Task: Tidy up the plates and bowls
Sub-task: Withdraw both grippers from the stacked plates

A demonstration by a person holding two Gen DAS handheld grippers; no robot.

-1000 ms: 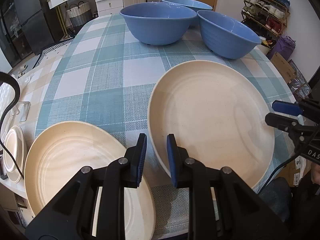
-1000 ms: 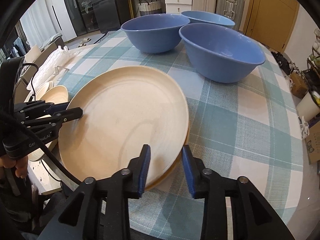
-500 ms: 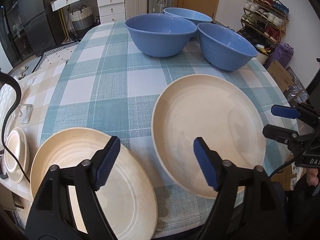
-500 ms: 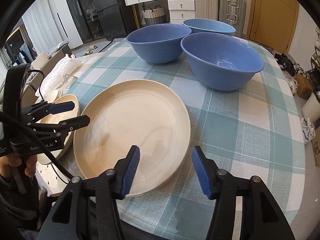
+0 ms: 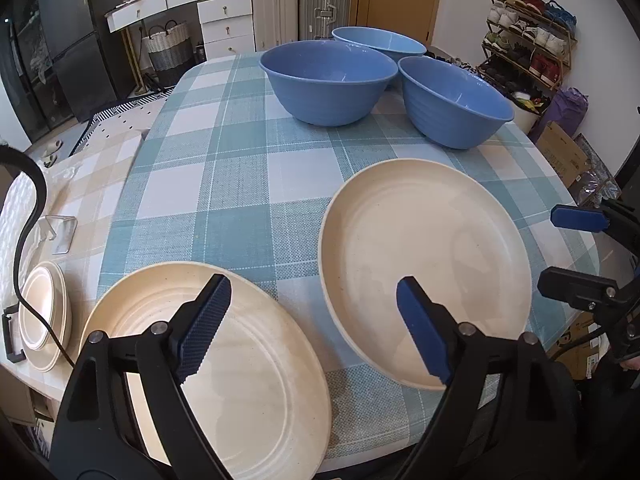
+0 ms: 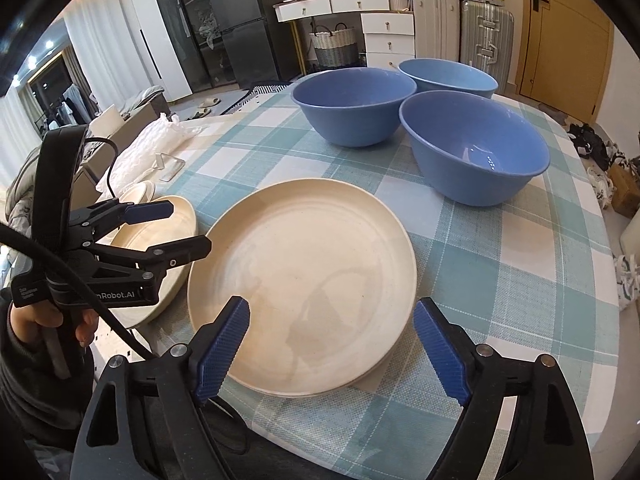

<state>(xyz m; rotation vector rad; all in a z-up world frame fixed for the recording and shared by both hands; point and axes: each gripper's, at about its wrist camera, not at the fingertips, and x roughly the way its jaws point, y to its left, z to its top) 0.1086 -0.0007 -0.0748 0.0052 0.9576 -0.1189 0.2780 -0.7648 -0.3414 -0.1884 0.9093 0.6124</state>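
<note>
Three blue bowls [image 5: 328, 80], two cream plates [image 5: 424, 264]

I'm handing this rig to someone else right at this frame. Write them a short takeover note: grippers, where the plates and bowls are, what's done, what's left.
Left gripper: jaws opening, nothing between them, above the gap between the two plates.
Right gripper: jaws opening, nothing held, over the near edge of the plate stack.
Plate stack: at the table's near edge, apparently two plates, a second rim showing underneath.
Single plate: to the stack's left, overhanging the table edge.
Three blue bowls: grouped at the far end, not nested.
Done: one plate set on another.
Left: add the single plate to the stack; probably nest the bowls.
</note>
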